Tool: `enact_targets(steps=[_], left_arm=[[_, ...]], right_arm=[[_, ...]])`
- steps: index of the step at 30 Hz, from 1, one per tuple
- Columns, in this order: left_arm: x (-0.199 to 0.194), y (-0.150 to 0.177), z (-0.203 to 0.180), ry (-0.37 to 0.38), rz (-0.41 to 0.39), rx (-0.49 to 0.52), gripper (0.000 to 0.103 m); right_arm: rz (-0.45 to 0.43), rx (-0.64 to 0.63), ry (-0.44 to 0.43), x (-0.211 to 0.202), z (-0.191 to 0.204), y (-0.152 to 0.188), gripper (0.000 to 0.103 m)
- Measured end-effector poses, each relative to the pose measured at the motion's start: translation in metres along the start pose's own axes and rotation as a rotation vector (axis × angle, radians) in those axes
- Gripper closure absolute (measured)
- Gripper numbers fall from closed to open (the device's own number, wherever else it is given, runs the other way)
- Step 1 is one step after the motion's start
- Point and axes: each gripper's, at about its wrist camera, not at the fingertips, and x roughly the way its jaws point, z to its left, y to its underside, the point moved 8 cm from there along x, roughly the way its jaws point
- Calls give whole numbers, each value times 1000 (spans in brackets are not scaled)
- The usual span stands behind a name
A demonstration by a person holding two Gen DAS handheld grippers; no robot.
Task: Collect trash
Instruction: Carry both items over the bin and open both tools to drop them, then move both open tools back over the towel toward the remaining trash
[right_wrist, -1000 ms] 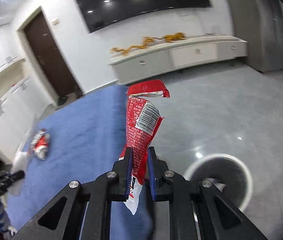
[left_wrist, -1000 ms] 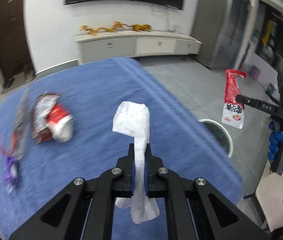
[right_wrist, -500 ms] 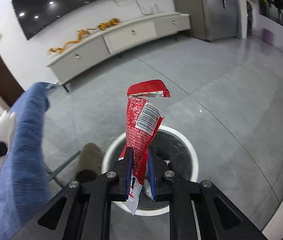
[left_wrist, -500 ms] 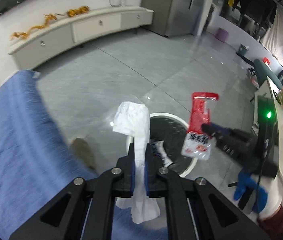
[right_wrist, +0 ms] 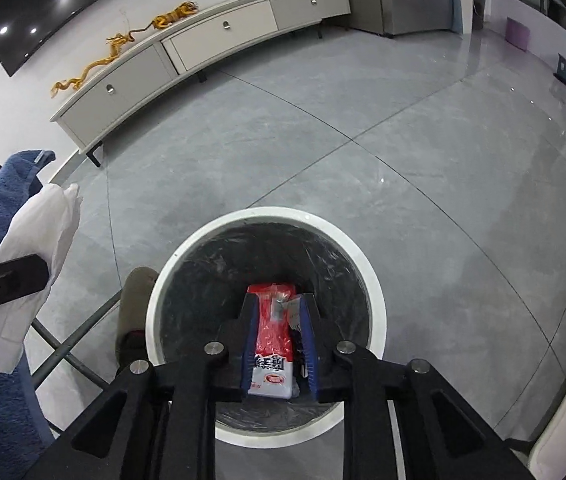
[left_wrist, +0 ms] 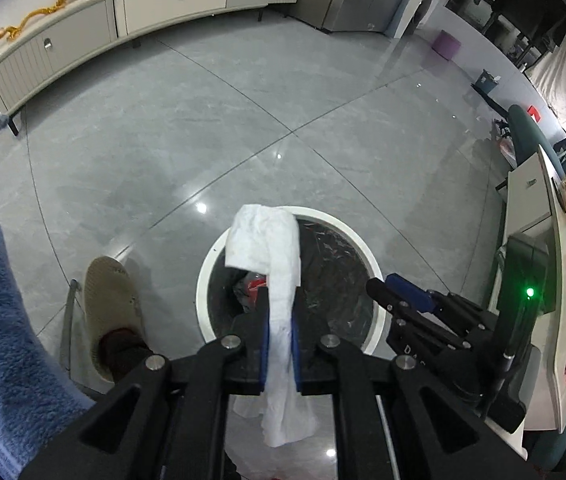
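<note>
Left wrist: left hand-held gripper (left_wrist: 279,334) clamps tissue (left_wrist: 273,248).

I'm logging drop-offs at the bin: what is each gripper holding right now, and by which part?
Left gripper pinches the white tissue at its mid-length. Right gripper is open, holding nothing; the red wrapper lies in the bin.

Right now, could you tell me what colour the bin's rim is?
White, around a dark liner; the bin's rim shows best in the right wrist view.
</note>
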Motion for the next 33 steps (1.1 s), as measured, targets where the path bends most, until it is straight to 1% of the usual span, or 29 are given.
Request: enact_targets(steps=[1,2,3,4,5,6,7,9,12,15,17,20,24,29,33], left_arm=[[2,0,0,7,5,0,93],[3,2,1,15,9,-2,92],[4,3,0,26,15,-7,86],[6,3,-1,39,20,-12,79],[7,2,-1,50,16,-21,60],[6,1,-2,53,5,-27,50],[4,0,-2,54,-8,-29,50],[4,1,-4,62,-1,-25,50],[-3,2,-4,37,-26,-7,50],[-18,5,-4,-21,-62,2,50],[-31,9,-1,-74,-98,22,50],[-49,21,2,-166,-129,71,50],[-72,35,3,-267,-171,118,50],[-96,54,15,-348,-205,127,50],[-116,70,32,-385,-233,103,50]], right_arm=[[-1,5,0,-2,-1,2,79],[-4,12,0,-4,-3,3,71],[-9,18,-1,-6,-4,4,63],[-13,22,-1,-6,-5,4,62],[-17,25,-1,-9,-7,5,62],[-19,26,0,-11,-8,6,62],[-21,30,2,-13,-10,8,62],[-26,38,3,-17,-13,12,62],[-31,50,5,-24,-18,16,62],[-42,61,1,-32,-19,17,62],[-57,57,-5,-40,-16,17,62],[-81,45,-19,-53,-6,17,62],[-105,17,-33,-67,9,17,61],[-127,-21,-51,-85,31,21,60],[-142,-40,-77,-98,47,25,60]])
